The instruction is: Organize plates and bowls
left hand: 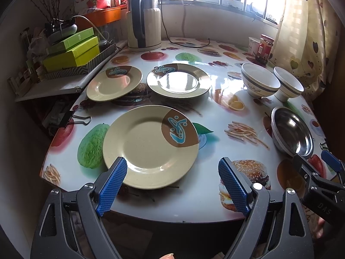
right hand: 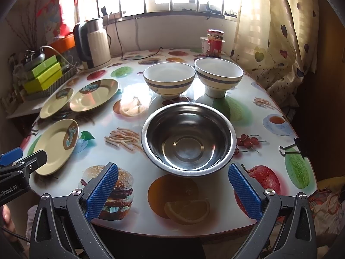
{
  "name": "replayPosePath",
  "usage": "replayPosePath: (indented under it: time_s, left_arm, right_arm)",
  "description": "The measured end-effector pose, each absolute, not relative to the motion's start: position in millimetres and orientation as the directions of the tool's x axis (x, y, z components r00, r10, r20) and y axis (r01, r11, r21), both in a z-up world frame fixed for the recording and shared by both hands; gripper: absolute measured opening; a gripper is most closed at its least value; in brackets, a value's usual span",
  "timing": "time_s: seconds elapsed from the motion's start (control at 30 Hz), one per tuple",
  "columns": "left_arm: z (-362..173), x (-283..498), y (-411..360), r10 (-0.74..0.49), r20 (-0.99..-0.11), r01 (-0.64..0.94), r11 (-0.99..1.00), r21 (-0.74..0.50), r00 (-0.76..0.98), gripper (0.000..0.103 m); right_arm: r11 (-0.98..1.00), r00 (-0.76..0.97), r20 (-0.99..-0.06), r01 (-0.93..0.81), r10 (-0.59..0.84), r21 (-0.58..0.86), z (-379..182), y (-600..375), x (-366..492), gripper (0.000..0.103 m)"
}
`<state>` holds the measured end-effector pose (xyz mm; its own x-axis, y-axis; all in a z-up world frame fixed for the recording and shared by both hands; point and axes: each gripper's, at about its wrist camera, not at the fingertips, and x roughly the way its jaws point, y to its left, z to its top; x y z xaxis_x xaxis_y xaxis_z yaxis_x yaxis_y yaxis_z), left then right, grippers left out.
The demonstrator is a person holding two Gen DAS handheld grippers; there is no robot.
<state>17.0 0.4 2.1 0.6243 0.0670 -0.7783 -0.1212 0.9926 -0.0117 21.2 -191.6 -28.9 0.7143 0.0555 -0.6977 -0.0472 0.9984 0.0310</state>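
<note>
**Plates and bowls laid out on the fruit-printed table, both grippers spread wide**

Three round beige plates with a brown patch and blue motif are seen on the left half of the table. The nearest plate (left hand: pixel 150 146) lies flat close to the front edge; the far-left plate (left hand: pixel 114 83) sits tilted, its right rim resting on the rim of the far-centre plate (left hand: pixel 178 80). On the right half, a round stainless-steel bowl (right hand: pixel 189 137) is placed near the front edge, and behind it two white ceramic bowls with a blue-grey band are set side by side, rims almost touching: the left banded bowl (right hand: pixel 169 79) and the right banded bowl (right hand: pixel 218 76).

The left gripper (left hand: pixel 172 183) is held at the front edge with its blue-padded jaws wide apart; nothing is gripped, though the left pad overlaps the near rim of the nearest plate in view. The right gripper (right hand: pixel 172 192) is likewise spread wide and empty, just in front of the steel bowl.

The glossy table top (left hand: pixel 215 116) is printed with fruit, fries and burgers. A white and grey electric kettle (left hand: pixel 144 21) stands at the back left, a red-lidded jar (right hand: pixel 214 42) at the back right, and stacked lime-green boxes (left hand: pixel 73 49) on a side shelf. A black binder clip (left hand: pixel 71 117) is fixed on the left edge. Behind, a barred window and a heart-patterned curtain (left hand: pixel 301 32) are seen.
</note>
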Motion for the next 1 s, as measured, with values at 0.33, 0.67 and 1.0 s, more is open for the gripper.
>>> replayPosePath:
  time_s: [0.33,0.67,1.0]
  left_arm:
    - [2,17,1,0.067,-0.779,-0.121,0.993,-0.012,0.624,0.087]
    - [1,23,4,0.065,-0.785,-0.123,0.992,-0.014,0.616,0.087]
    - [7,35,20,0.052,-0.789,-0.133,0.990,-0.038,0.613,0.087]
  right_arm:
    - [0.999,0.716,-0.697,-0.045,0.053,0.029,-28,-191,22,0.103]
    - [0.999,0.715,-0.697,-0.047,0.052,0.026,-28,-191,24,0.103]
    - [0.996,0.717,-0.693,-0.085,0.075,0.020,-23,-191,33,0.103]
